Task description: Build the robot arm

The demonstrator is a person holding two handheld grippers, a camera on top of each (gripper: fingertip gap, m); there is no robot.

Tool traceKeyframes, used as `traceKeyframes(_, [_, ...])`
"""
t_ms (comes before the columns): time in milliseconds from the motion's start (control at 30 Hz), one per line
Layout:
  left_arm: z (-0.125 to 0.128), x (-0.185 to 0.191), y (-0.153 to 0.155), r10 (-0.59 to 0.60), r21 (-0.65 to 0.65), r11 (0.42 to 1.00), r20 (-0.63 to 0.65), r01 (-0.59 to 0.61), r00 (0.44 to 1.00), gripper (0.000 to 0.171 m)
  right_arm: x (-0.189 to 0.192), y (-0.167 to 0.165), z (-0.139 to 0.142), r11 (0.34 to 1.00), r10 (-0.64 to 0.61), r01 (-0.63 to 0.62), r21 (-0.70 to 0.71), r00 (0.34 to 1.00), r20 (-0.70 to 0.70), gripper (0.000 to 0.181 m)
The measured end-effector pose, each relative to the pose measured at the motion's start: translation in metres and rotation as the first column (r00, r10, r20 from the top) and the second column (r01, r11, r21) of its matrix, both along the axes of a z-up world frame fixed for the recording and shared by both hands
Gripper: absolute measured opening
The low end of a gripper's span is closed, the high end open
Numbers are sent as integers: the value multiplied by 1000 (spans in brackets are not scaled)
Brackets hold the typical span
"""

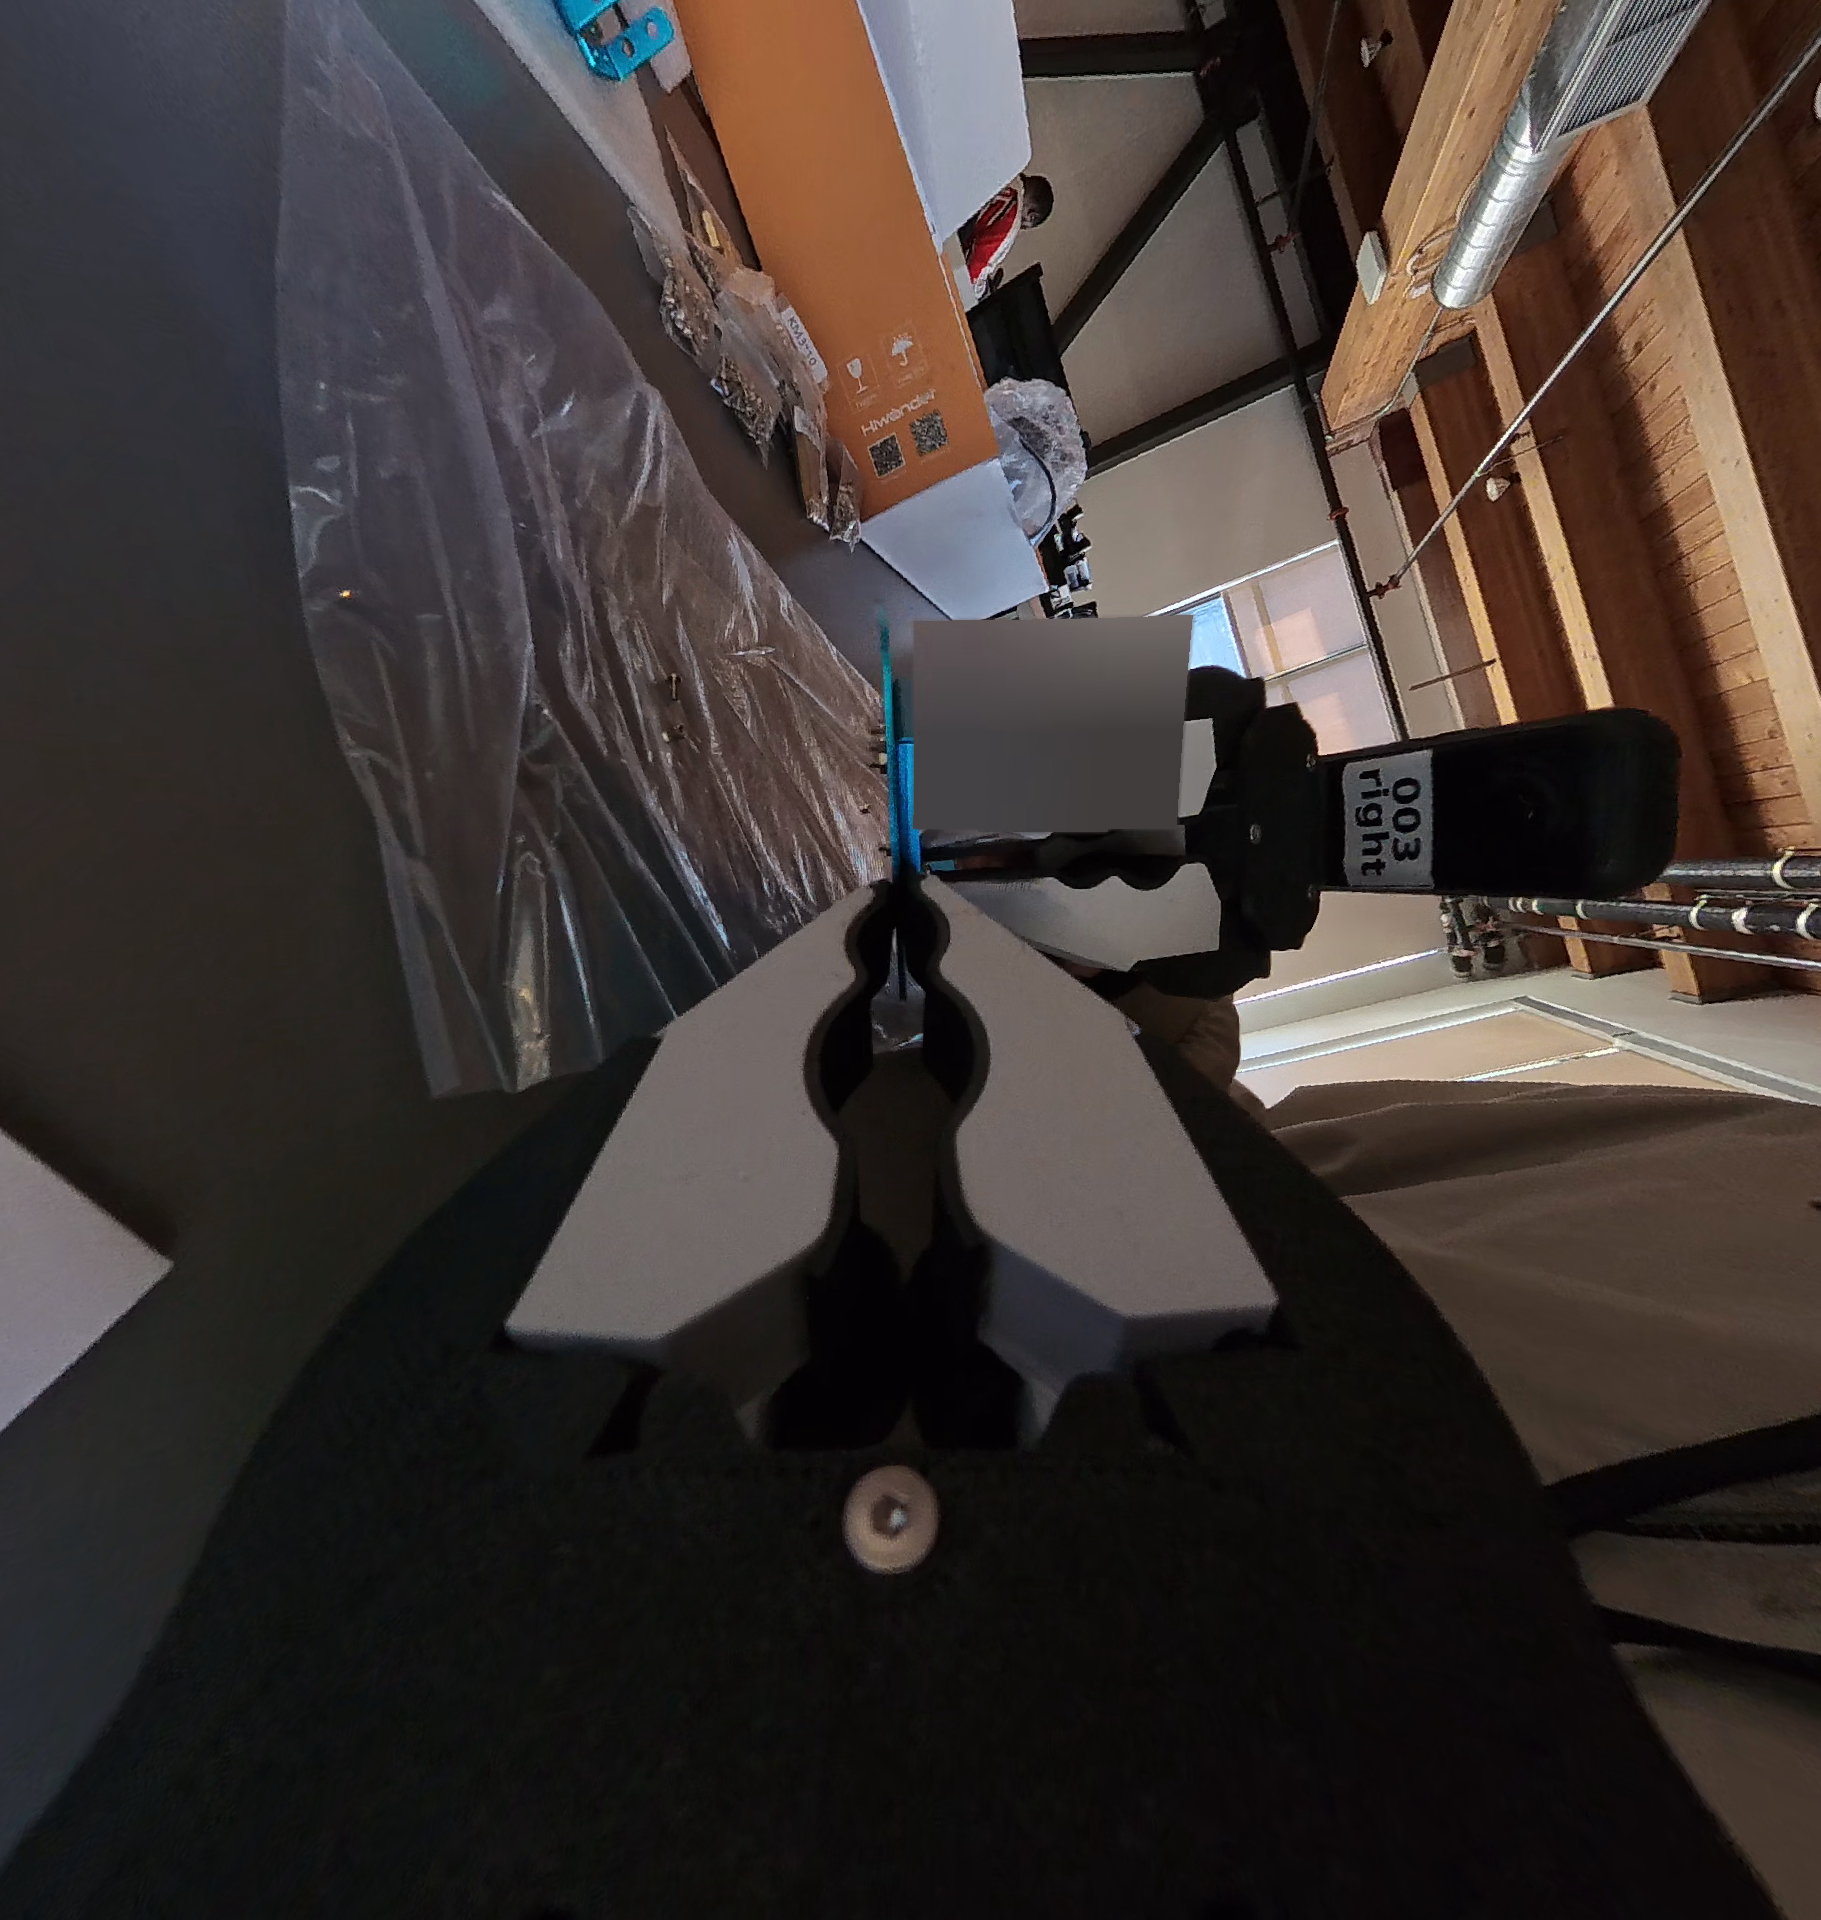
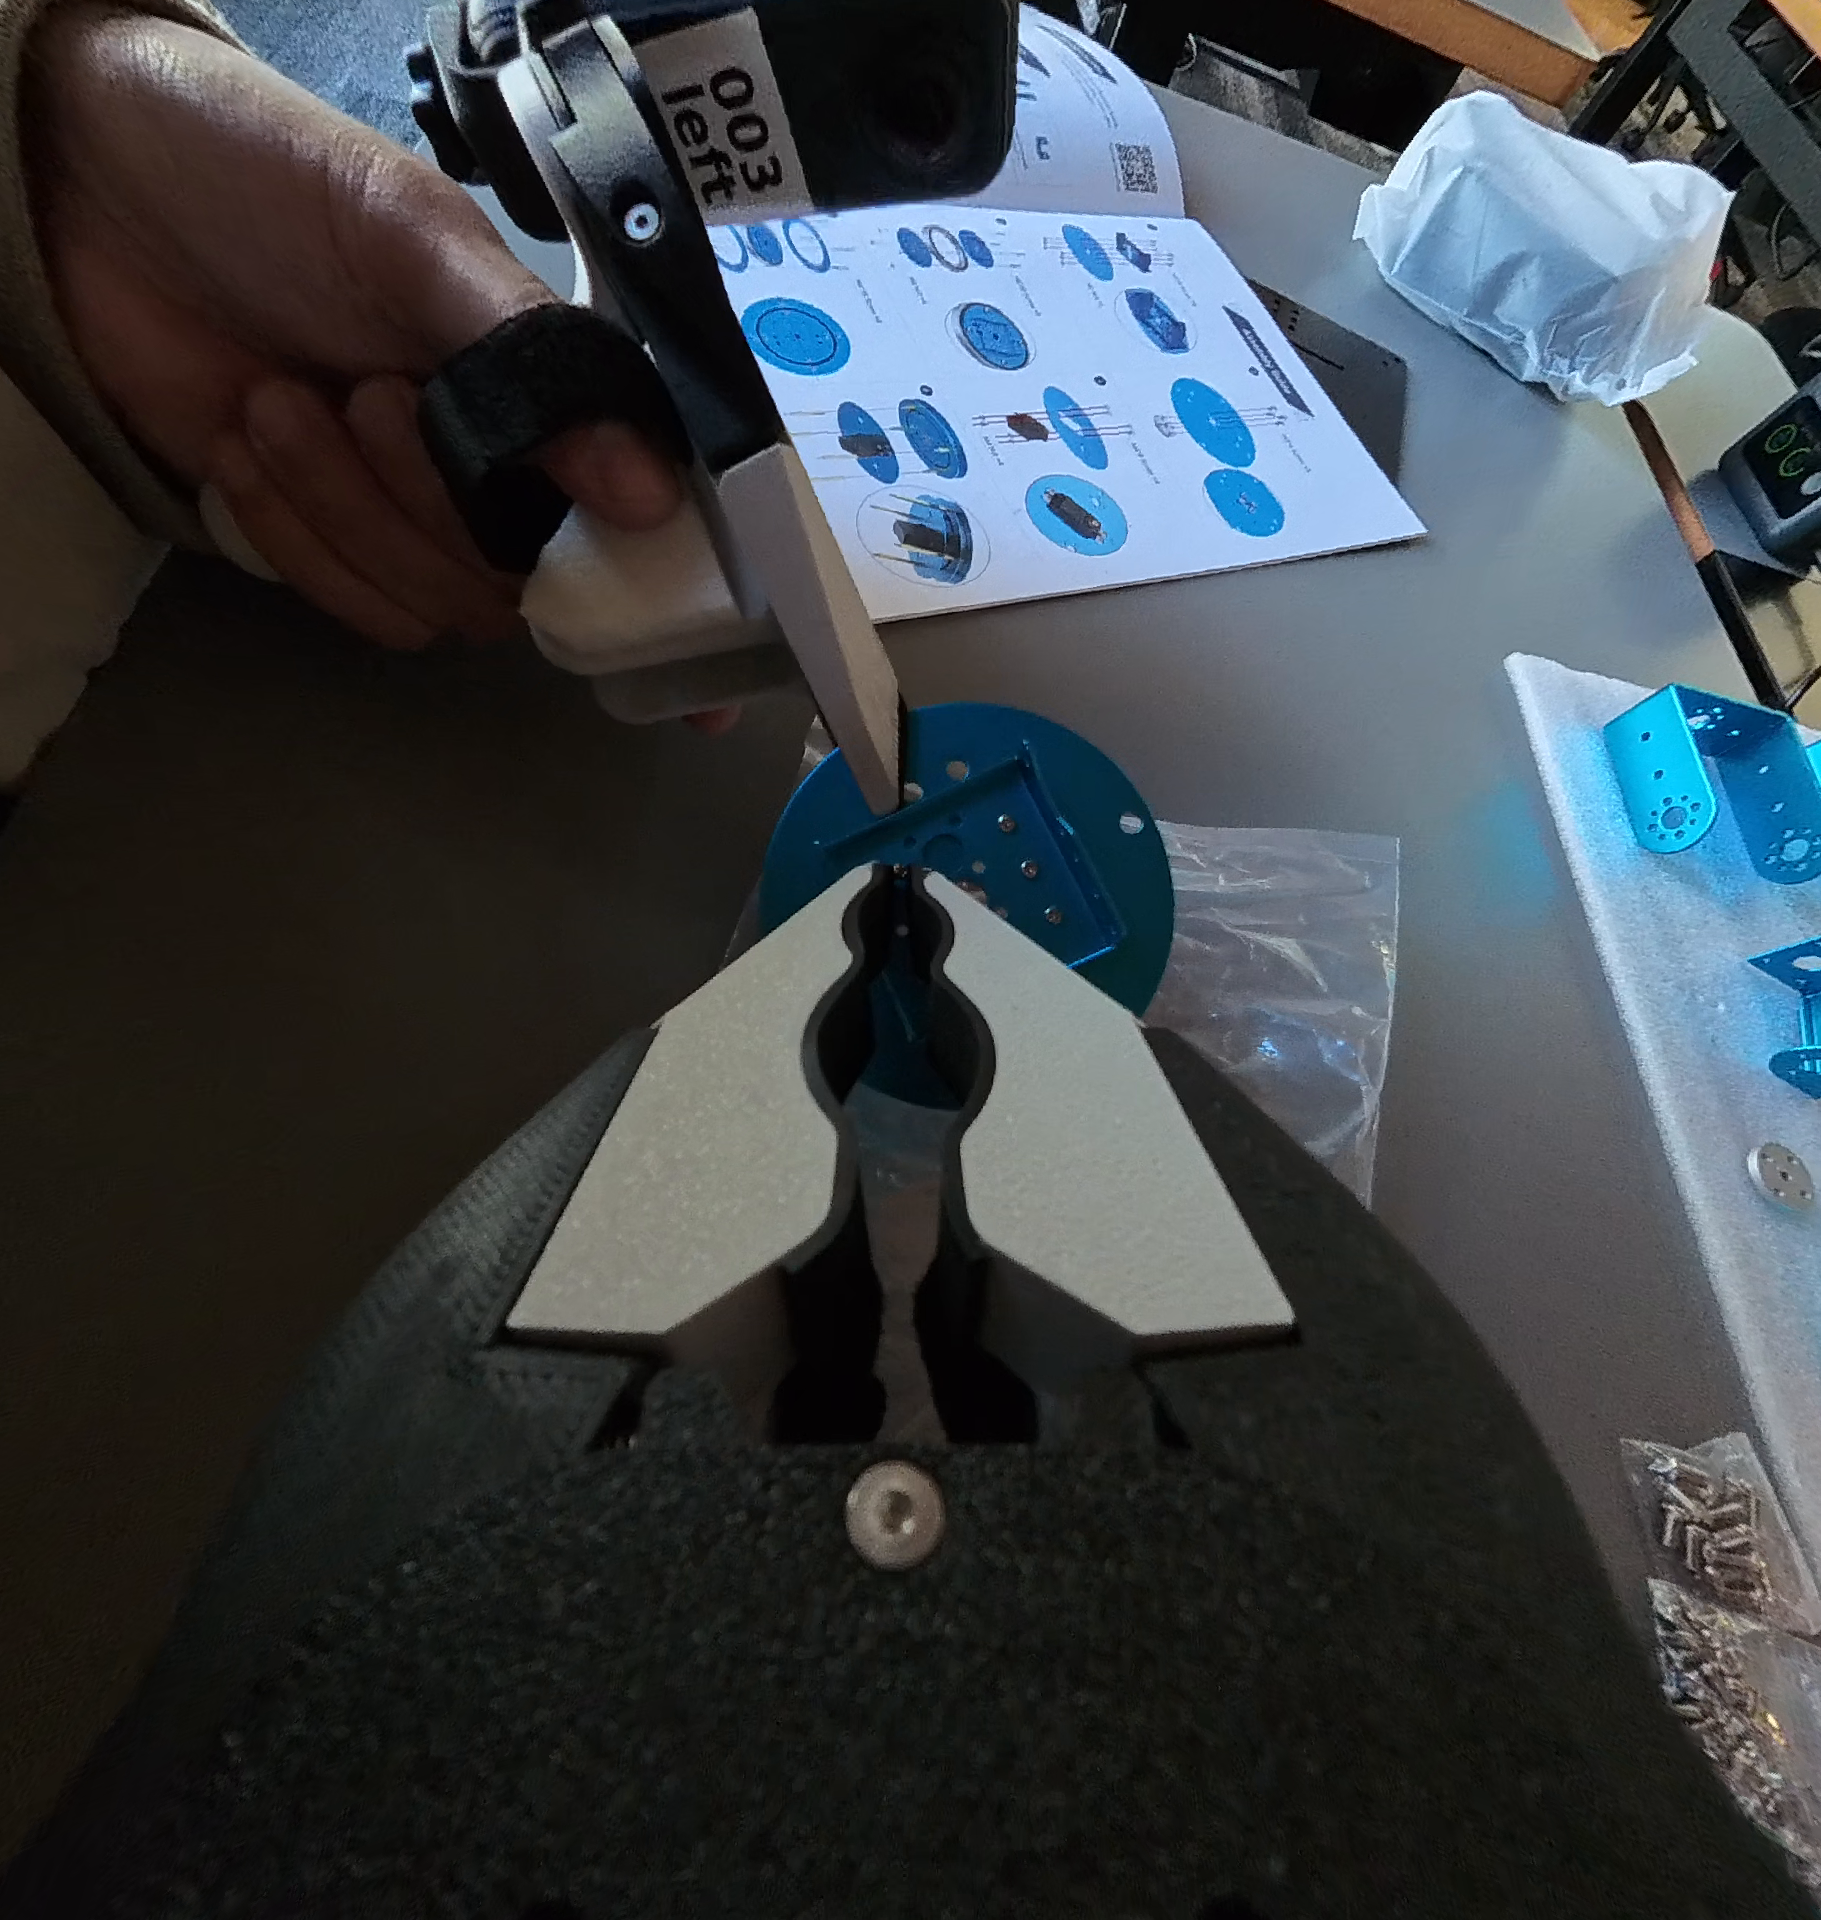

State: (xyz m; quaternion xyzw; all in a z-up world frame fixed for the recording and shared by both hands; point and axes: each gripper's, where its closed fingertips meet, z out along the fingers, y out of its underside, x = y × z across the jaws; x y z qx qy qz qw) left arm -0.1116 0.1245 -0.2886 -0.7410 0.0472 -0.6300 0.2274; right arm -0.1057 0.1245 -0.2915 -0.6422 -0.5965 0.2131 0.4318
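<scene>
Right wrist view: both claws pinching blue disc edge.

Disc on table, booklet behind, bag right (bracket on disc).

Grey matte table top fills most of the right wrist view, dim at near left, brighter toward far right. Left wrist view is rolled sideways: warm brown timber-plank ceiling with beams, silver corrugated round air duct running along it, thin metal rods below. Daylight enters through a shaded window.
</scene>
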Motion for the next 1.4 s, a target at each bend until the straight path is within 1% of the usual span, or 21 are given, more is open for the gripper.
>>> traceKeyframes(400, [-2,0,1,-32,-108,993,68,40,997,0,0,-1,0,999,22,-21,-33,1000,17,1])
traceKeyframes(1000, [-3,2,0,-47,-114,992,67,54,997,0,1,0,-3,995,61,-58,-82,998,24,1])
traceKeyframes(1400, [-3,2,-1,-50,-109,992,66,57,997,0,1,-2,-3,987,69,-70,-142,998,-9,1])
